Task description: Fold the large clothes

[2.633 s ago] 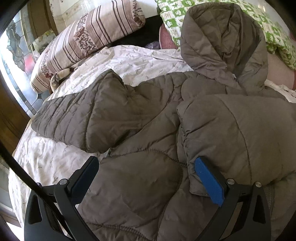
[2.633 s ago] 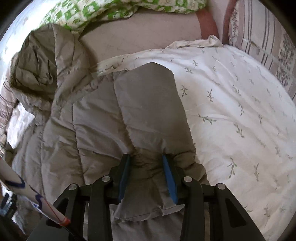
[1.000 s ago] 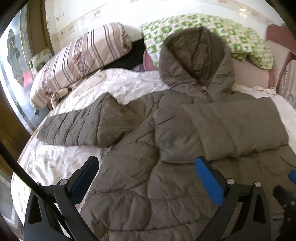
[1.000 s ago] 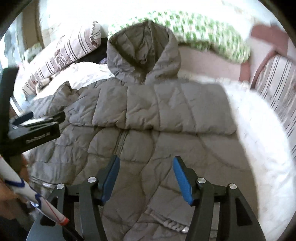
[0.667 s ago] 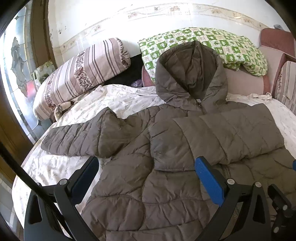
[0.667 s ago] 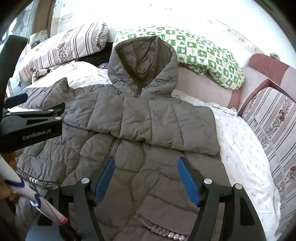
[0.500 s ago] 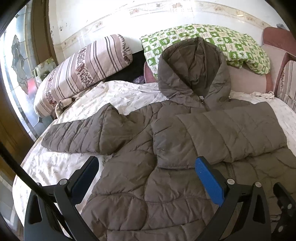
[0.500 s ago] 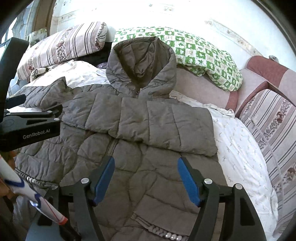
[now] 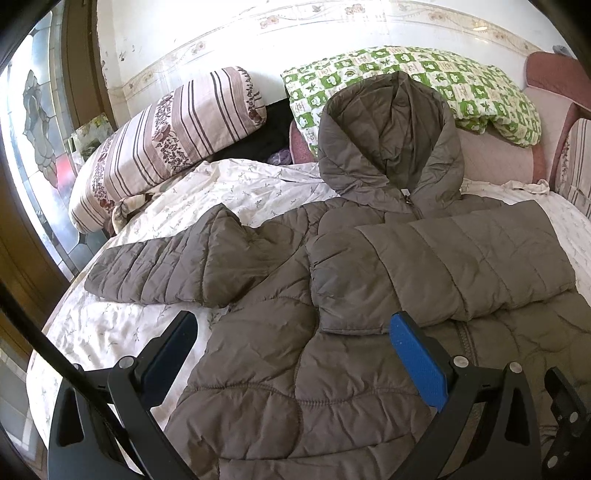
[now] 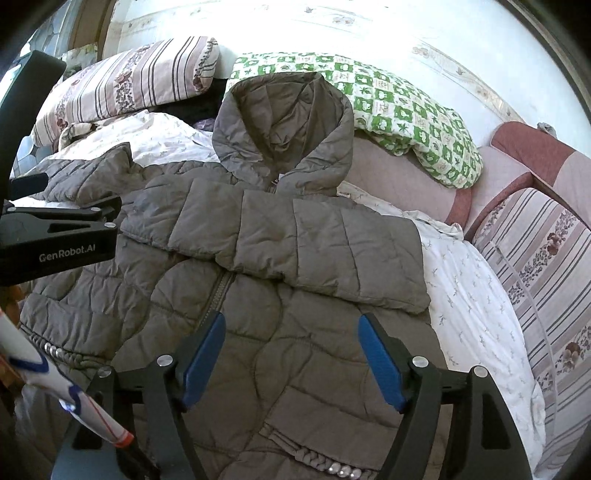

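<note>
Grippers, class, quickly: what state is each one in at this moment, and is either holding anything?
Left gripper: open, holding nothing, above the jacket.
Right gripper: jaws opening, nothing between them, jacket below.

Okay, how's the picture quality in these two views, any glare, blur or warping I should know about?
Left wrist view: sharp; wall washed out by bright light, glare through the window, fisheye bending the edges, dark corners. Right wrist view: wall blown out to near white, jacket evenly lit and crisp, striped cushion stretched by the lens.
</note>
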Tool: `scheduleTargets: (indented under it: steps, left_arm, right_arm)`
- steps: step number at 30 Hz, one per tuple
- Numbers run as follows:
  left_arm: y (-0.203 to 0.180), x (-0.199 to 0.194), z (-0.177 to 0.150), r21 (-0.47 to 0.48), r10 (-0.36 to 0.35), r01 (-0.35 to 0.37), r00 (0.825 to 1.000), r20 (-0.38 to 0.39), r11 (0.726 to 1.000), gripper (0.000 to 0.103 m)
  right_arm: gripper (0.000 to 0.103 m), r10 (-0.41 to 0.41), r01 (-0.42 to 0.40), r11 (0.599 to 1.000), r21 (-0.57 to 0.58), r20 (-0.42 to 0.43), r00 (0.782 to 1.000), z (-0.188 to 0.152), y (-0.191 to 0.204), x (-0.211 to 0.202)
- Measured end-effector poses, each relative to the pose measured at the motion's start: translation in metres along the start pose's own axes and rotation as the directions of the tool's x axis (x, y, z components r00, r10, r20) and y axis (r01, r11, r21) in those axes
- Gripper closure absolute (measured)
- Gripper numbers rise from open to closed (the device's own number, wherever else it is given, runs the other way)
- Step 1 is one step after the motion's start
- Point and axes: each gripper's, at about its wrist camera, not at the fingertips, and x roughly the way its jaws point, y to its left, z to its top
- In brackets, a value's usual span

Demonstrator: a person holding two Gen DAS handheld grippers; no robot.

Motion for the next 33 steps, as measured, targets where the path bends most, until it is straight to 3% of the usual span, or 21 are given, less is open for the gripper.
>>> scheduleTargets:
  steps: [33]
  left_arm:
    - [0.008,0.007,-0.002,0.007,0.015,-0.015,1.0,-0.015,1.0,0.0]
  right_arm:
    - [0.02,-0.034,0.033,0.998,-0.049,-0.018,0.999,0.0,0.014,0.008]
